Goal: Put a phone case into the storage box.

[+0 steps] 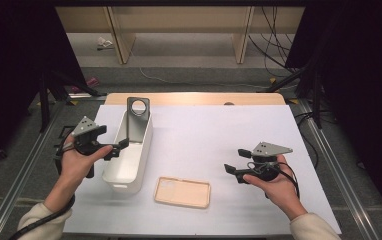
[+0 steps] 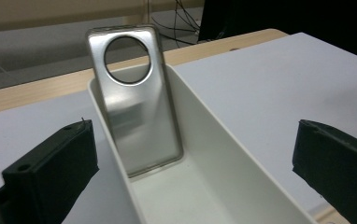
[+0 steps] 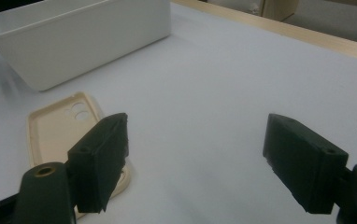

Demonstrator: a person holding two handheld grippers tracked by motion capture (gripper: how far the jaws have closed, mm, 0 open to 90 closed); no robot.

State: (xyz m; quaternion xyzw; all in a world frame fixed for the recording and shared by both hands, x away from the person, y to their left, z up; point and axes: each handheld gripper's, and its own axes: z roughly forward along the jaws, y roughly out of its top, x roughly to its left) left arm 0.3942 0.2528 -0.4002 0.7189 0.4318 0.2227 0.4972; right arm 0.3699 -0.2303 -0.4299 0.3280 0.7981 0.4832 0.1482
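A silver-grey phone case (image 1: 138,119) (image 2: 137,102) with a round camera hole stands upright, leaning against the far end of a long white bin (image 1: 129,165) (image 2: 223,154). A beige phone case (image 1: 182,192) (image 3: 55,128) lies flat, inside up, on the white table cover near the front edge, just right of the bin. My left gripper (image 1: 111,139) (image 2: 195,140) hovers at the bin's left rim, open and holding nothing. My right gripper (image 1: 236,161) (image 3: 195,140) hangs open over the cover, right of the beige case, with nothing between its fingers.
The white cover (image 1: 219,130) spans the wooden table (image 1: 194,98). Metal rails run along both sides (image 1: 329,155). Dark curtains, stand legs and cables (image 1: 274,50) lie on the floor beyond the far edge.
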